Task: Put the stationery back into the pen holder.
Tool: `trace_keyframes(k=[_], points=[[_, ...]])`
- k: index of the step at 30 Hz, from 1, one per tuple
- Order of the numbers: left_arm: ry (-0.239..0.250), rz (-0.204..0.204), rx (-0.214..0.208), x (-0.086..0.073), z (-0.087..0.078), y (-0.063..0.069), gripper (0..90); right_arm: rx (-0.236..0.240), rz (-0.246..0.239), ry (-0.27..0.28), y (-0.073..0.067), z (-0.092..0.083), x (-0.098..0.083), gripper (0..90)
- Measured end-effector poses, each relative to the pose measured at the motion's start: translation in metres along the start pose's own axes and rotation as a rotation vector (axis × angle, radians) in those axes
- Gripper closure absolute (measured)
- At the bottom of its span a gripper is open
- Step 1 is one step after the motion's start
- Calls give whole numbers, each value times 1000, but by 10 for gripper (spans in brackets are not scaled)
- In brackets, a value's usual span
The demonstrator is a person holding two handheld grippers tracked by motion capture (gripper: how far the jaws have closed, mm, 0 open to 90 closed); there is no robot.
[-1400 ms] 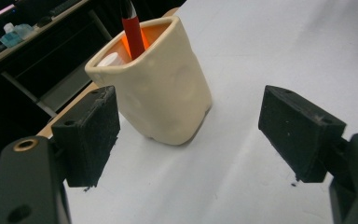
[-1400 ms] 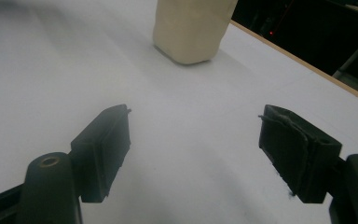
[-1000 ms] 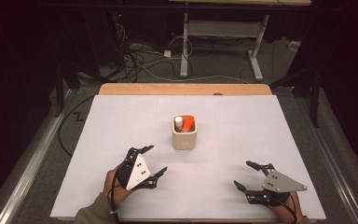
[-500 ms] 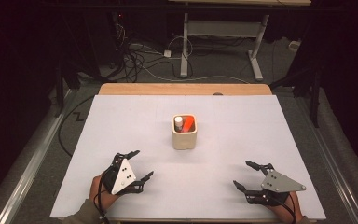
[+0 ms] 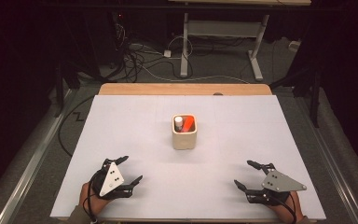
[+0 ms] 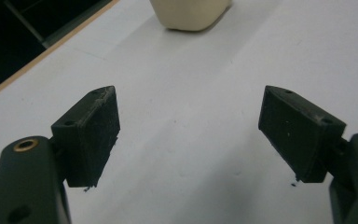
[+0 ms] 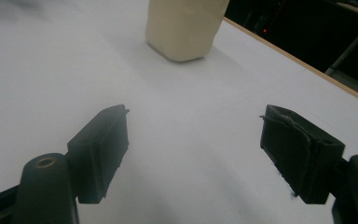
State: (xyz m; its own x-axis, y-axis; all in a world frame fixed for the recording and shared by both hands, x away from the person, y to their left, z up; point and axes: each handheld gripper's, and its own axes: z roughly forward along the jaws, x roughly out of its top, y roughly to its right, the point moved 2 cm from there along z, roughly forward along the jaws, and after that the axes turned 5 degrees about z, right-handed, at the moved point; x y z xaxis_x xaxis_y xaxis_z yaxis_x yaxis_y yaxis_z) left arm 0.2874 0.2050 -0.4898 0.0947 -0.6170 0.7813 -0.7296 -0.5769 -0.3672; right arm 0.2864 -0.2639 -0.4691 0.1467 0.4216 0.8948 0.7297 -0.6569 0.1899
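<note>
— The cream cup (image 5: 184, 135) is seen standing upright near the middle of the counter (image 5: 121, 121), well apart from both grippers. What is added by the high view?

— Its contents: a white-capped item (image 5: 179, 121) and an orange one (image 5: 188, 125) are shown inside the cup, leaning together. From the gripper views only the cup's lower wall can be made out (image 6: 191, 14) (image 7: 184, 28) — the rim is cut off at the top of each.

— And the grippers?

— The left gripper (image 5: 129, 171) is held low at the near left corner, the right gripper (image 5: 251, 175) at the near right, a grey three-cornered plate being carried on each. In both gripper views the fingers (image 6: 91, 135) (image 7: 100, 151) are seen spread wide, with bare white surface between them; nothing is pinched. Worn, slightly frayed edges on the pads are revealed there, a detail too small to be told from above.

— The surface and the room?

— The counter is covered by a white sheet, with a wooden edge (image 5: 182, 88) left bare along the far side. Beyond it — in a dim room — a dark floor, loose cables (image 5: 140, 56) and a pale metal table frame (image 5: 223, 32) can be made out. Metal rails (image 5: 28, 154) are seen along both sides.
</note>
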Motion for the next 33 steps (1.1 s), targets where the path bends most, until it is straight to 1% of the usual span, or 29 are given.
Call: trace_keyframes(k=[3, 6, 9, 11, 17, 22, 25, 29, 33], points=[[-5, -20, -7, -7, -4, 0, 201, -4, -4, 4, 2, -1, 0, 236], [-8, -39, -12, -13, -8, 0, 201, -2, 4, 5, 4, 0, -1, 236], [1, -51, -8, -13, -9, -2, 201, 0, 4, 2, 4, 1, -1, 236], [2, -57, -14, -13, -8, -2, 201, -1, 2, 0, 4, 1, -2, 235], [15, -36, -26, -9, -8, -2, 201, -9, 4, 1, 3, -2, -2, 235], [36, -51, -22, -9, -11, -5, 201, -18, -7, -1, -1, -6, -2, 235], [35, -42, -24, -8, -11, -5, 201, -24, -1, -1, -1, -7, -2, 231], [42, -43, -19, -7, -11, -5, 201, -27, -1, -7, -2, -7, -2, 226], [35, -35, -21, -7, -10, -5, 201, -28, -3, -9, -2, -6, -2, 225]])
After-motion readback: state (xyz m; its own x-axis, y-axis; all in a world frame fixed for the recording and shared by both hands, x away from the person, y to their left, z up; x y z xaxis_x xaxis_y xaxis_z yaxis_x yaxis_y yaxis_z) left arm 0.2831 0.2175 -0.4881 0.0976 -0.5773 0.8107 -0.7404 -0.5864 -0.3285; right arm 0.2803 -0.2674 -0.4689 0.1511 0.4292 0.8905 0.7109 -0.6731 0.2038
